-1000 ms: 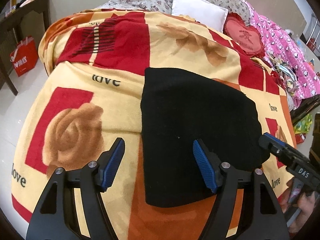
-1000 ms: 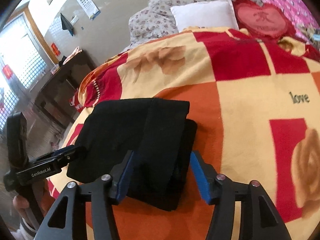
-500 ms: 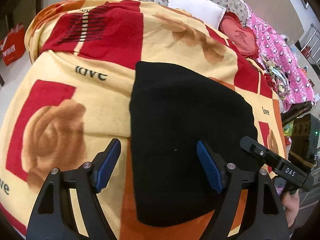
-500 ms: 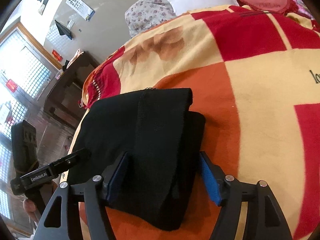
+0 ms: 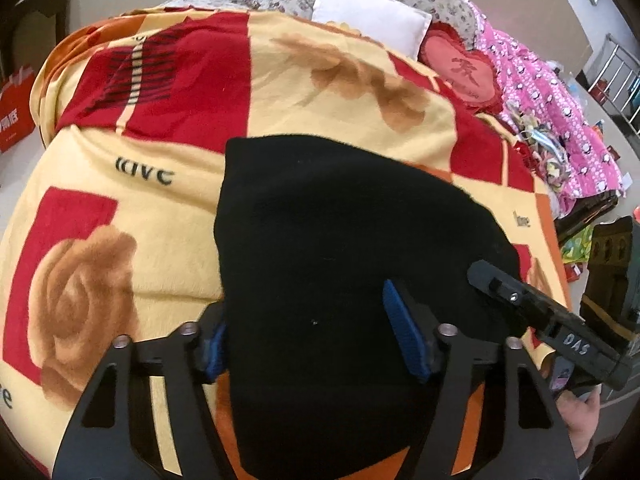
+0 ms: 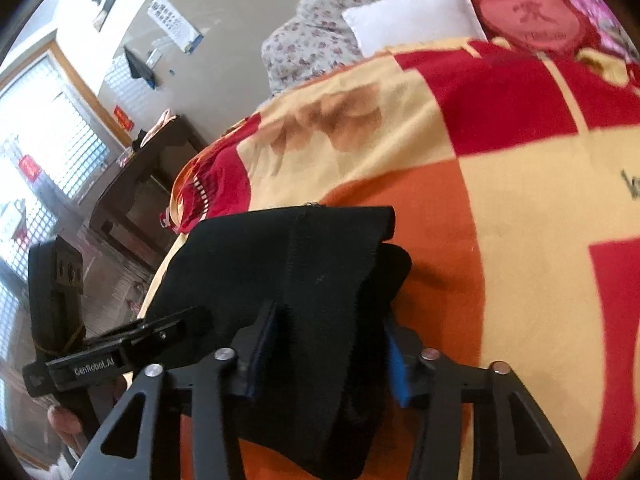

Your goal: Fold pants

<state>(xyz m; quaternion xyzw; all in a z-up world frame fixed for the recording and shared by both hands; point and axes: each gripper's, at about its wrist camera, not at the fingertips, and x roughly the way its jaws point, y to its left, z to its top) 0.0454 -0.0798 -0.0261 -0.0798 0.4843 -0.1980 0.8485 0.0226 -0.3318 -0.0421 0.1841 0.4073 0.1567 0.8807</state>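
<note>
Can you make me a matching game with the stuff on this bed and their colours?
Things:
1. pants
2. square pillow
3. heart cushion
4. rose on the blanket

Colours:
A. red
B. brown
C. black
D. white

Pairs: 1-C, 2-D, 3-A, 4-B

Both grippers' jaws closing, angled downward.

Open blanket [image 5: 168,216] left of the folded black pants [image 5: 340,260]; at the bed's head, white pillow [image 5: 368,20] and heart cushion [image 5: 460,68] obstruct; dark table [image 6: 148,184] flanks the bedside
</note>
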